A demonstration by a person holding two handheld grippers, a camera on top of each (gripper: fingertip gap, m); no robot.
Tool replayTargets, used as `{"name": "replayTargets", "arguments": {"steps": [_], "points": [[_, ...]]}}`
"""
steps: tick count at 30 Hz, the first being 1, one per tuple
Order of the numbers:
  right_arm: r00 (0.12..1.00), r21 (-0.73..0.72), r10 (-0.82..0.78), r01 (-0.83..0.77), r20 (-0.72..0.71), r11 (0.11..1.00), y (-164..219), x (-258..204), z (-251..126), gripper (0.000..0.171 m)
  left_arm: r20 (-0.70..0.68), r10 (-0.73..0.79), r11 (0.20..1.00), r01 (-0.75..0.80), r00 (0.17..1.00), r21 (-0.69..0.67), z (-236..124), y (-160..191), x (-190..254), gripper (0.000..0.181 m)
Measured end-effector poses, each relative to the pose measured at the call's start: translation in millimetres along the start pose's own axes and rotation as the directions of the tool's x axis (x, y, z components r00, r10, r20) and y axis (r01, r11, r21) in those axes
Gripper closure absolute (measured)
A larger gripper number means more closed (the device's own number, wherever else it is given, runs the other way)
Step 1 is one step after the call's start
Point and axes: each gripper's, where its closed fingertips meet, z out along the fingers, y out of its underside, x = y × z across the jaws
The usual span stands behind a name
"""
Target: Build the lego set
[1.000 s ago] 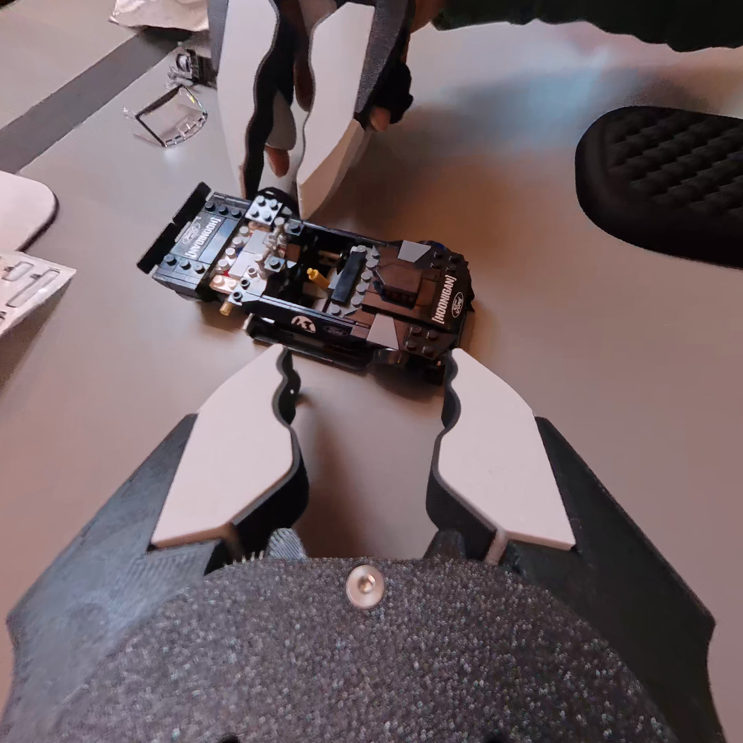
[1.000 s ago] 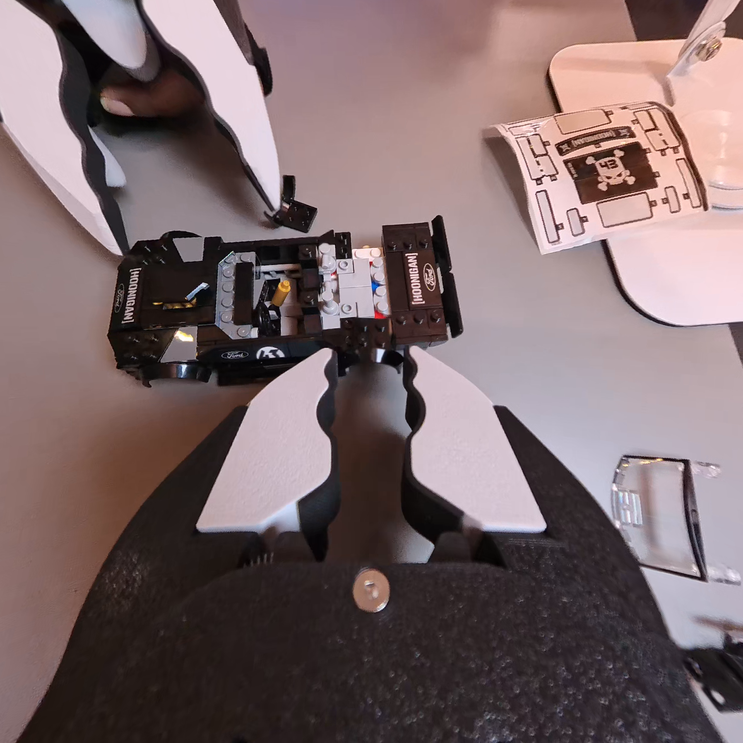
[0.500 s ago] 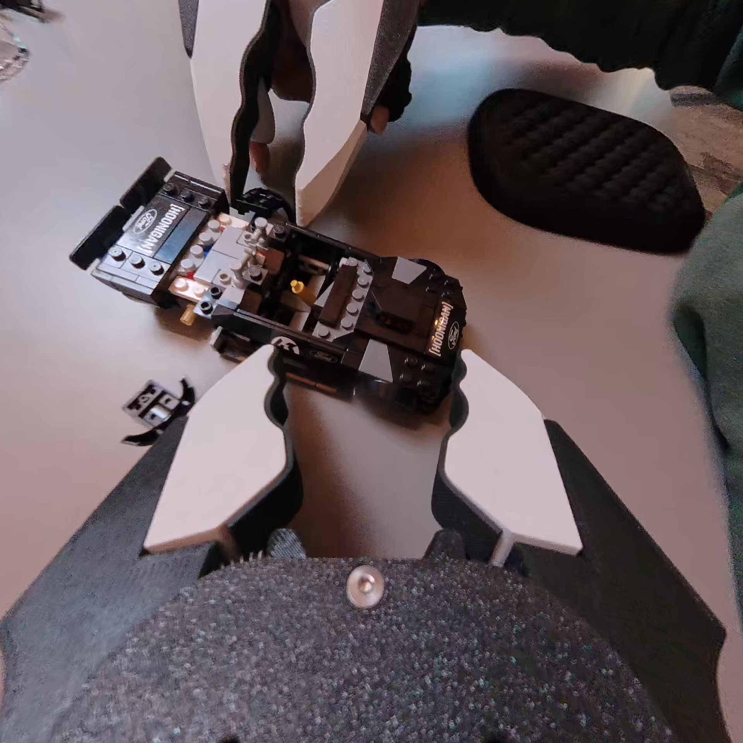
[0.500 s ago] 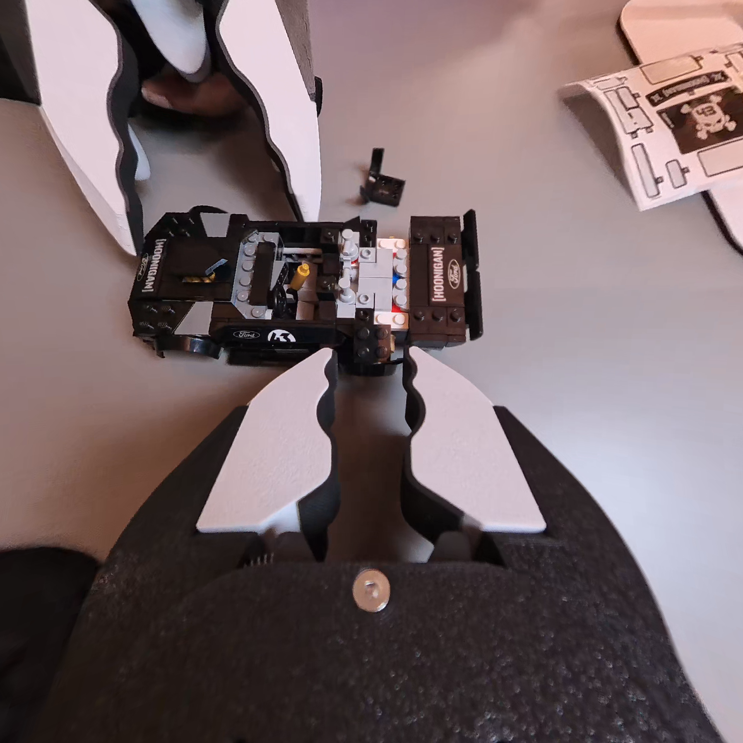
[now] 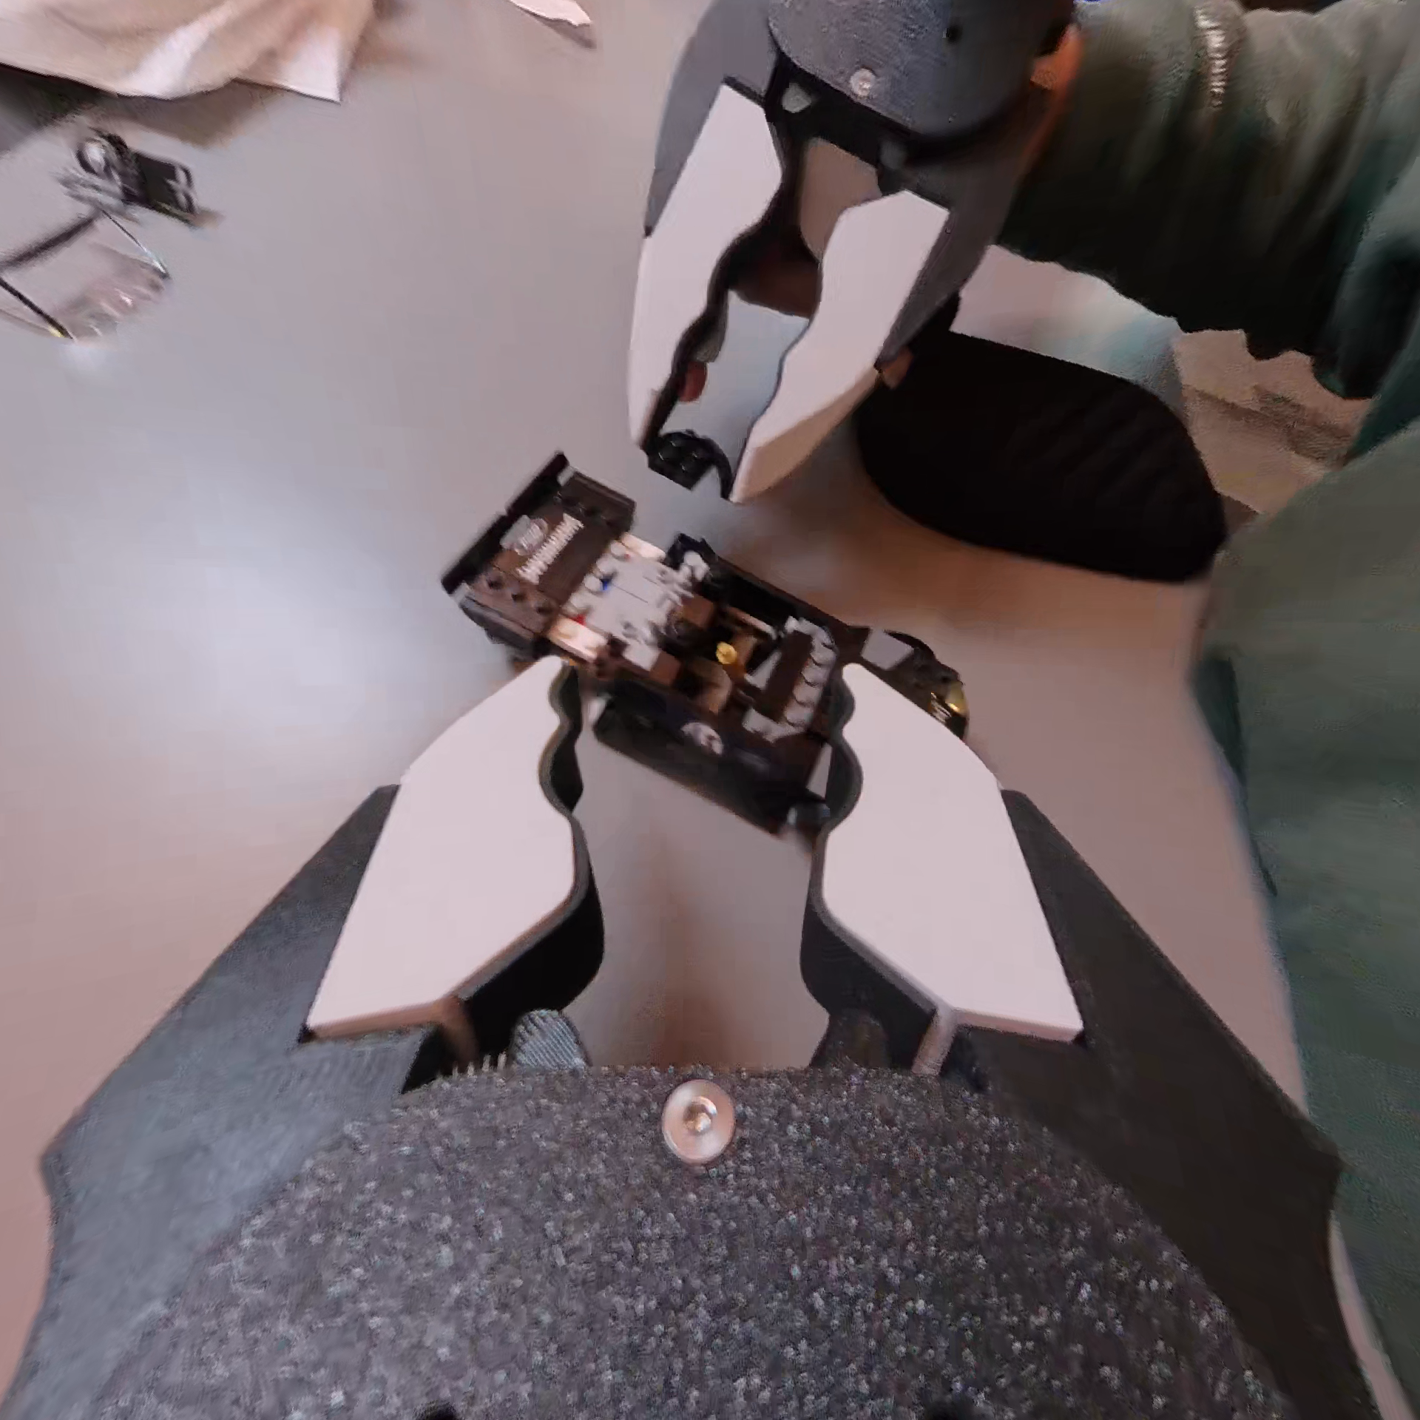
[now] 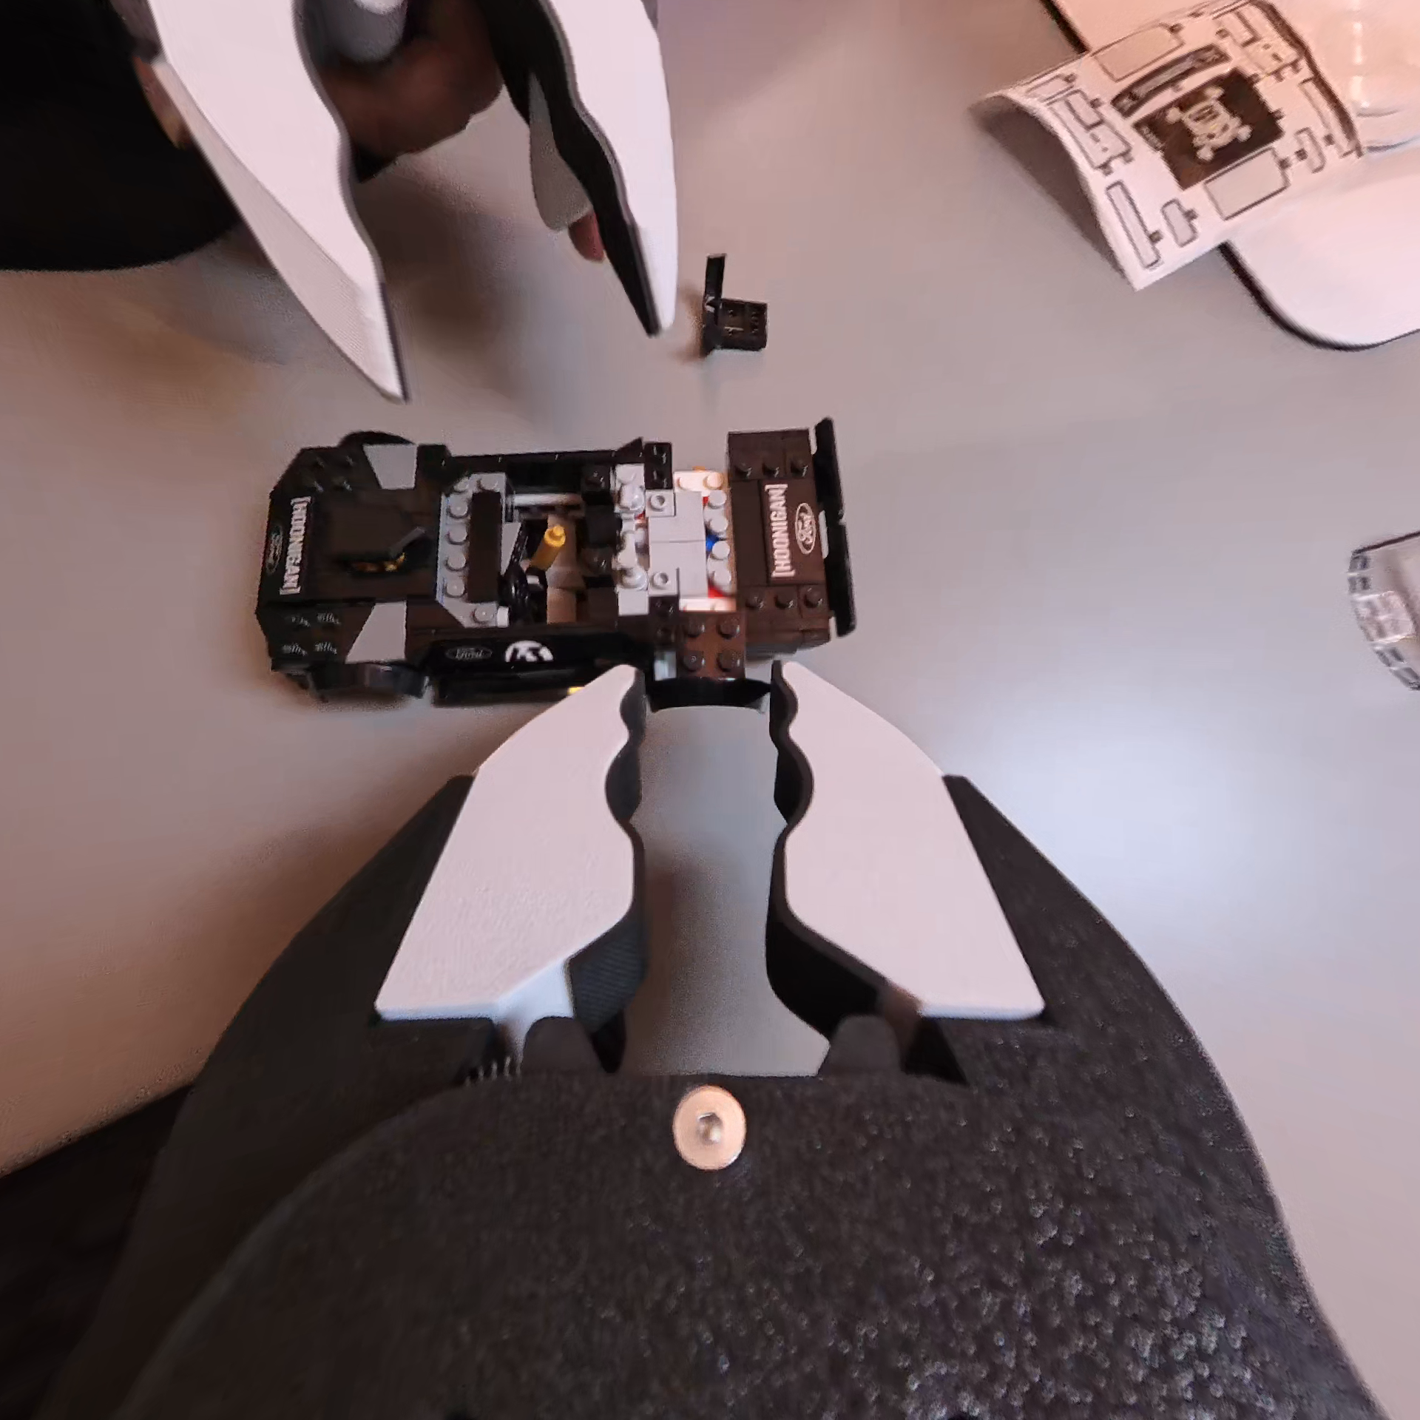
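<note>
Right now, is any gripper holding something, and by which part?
The right gripper pinches a small black brick by its sides, at the fingertips. The left gripper is open, holding nothing.

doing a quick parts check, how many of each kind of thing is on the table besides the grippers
lego car: 1
loose black piece: 1
sticker sheet: 1
clear windscreen piece: 1
total: 4

Both wrist views look down closely, from opposite sides, at the lego car (image 5: pixel 691 653).
</note>
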Motion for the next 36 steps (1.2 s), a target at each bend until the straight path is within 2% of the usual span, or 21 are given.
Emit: {"name": "replayTargets", "arguments": {"steps": [3,7,9,12,15,23,30,36], "points": [[0.999,-0.007,-0.026,0.026,-0.042,1.0,-11,3,-1,0.14,-0.007,0.005,1.0,-0.005,1.0,-0.019,12,-13,-5,0.136],[0.996,-0.002,-0.07,0.07,-0.056,0.998,-21,-3,0,0.14,-0.12,-0.176,0.984,0.177,0.977,-0.003,28,-31,-7,0.144],[0.996,0.009,-0.068,0.069,-0.057,0.998,-24,-4,0,0.14,-0.166,-0.196,0.979,0.202,0.966,0.019,32,-39,-8,0.148],[0.997,0.018,-0.066,0.067,-0.05,0.998,-26,-6,-1,0.14,-0.205,-0.118,0.992,0.127,0.972,0.03,36,-44,-5,0.151],[0.997,0.019,-0.067,0.068,-0.043,0.998,-27,-7,-2,0.14,-0.172,0.047,0.999,-0.05,0.984,-0.014,42,-39,-6,0.151],[0.996,0.005,-0.069,0.069,-0.05,0.998,-24,0,-3,0.14,-0.147,0.276,0.945,-0.296,0.95,-0.14,52,-35,-11,0.164],[0.999,0.006,-0.024,0.024,-0.033,1.0,-15,2,6,0.14,-0.164,0.327,0.906,-0.359,0.931,-0.226,59,-24,-18,0.165],[1.0,0.063,0.014,-0.013,-0.019,0.998,-9,5,6,0.139,-0.176,0.31,0.913,-0.344,0.934,-0.22,58,-22,-20,0.164]]}}
